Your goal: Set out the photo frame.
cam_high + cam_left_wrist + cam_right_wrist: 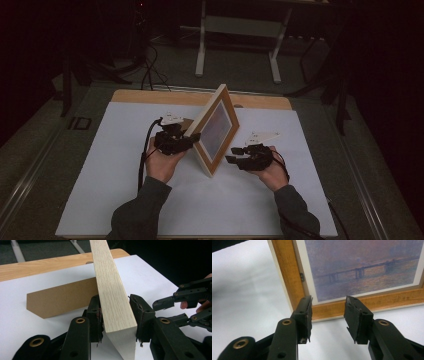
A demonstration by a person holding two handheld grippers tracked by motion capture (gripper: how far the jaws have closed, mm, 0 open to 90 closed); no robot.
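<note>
White paper covers my table (pixel 125 200). My left gripper (pixel 115 315) clamps the light wooden picture frame (pixel 216 131), already upright; my right gripper (pixel 327 312) waits open, steadying left.

- The light wooden picture frame (pixel 112 295) shows fine grain with a smooth, matt finish; its front (pixel 287 272) is warmer, slightly glossy wood.
- The brown cardboard-like back stand (pixel 60 298) looks matt.
- The white paper-like sheet (pixel 125 165) covers the pale wooden surface (pixel 150 96).
- The black plastic claws (pixel 328 312) carry rough, worn pads and brass-coloured rivets.
</note>
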